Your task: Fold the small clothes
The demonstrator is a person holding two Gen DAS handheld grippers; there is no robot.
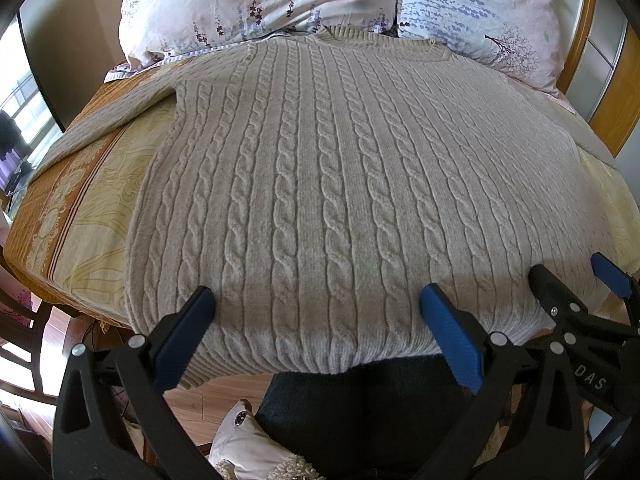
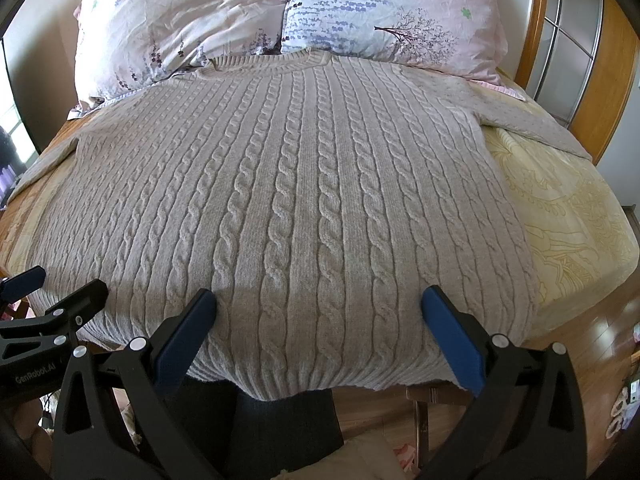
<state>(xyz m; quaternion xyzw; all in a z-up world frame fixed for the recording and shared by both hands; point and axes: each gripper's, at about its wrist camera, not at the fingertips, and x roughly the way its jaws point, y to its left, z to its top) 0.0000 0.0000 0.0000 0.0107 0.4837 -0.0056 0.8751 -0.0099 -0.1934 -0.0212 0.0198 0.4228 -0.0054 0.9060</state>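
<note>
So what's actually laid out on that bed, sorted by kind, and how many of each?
Sweater, beige cable-knit, spread flat: 1
Pillows, floral, one on the left and one on the right by the collar: 2
Patterned yellow bedsheet underneath: 1
Grippers held open at the hem, left gripper and right gripper: 2
Total: 6

- Daylight, bright and even, comes from a window (image 1: 18, 120) at the far left, which is blown out to white.
- A soft shadow band crosses the near hem of the sweater (image 1: 320, 184) — knit texture stays crisp.
- Strong fisheye bending; black vignette fills the corners.
- Pillows (image 2: 280, 12) look slightly soft.
</note>
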